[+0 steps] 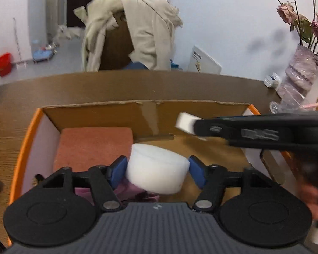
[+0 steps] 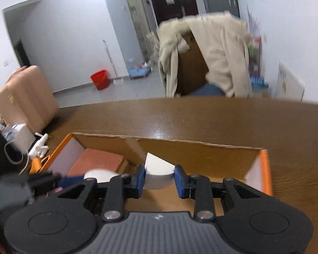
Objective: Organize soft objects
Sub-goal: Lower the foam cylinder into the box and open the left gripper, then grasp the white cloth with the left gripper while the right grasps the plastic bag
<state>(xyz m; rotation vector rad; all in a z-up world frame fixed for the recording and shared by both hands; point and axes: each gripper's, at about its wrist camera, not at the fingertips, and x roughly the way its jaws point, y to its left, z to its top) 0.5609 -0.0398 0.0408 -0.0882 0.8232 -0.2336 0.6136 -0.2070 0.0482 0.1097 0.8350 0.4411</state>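
Nearest the left wrist camera, the left gripper is seen over an open cardboard box with orange outer walls, which stands on a brown wooden table. Between its blue pads a round white foam block is framed; the left pad lies against the block's side, while the right pad appears only just beside it, so a firm clamp cannot be told. An orange-red sponge lies flat in the box's far left corner, and something purple shows beneath the round block. In the right wrist view, the right gripper is clamped on a white wedge-shaped foam piece, held above the box floor near the far wall. A beige coat is draped over a chair beyond the table, and a vase of dried roses stands at the table's right end.
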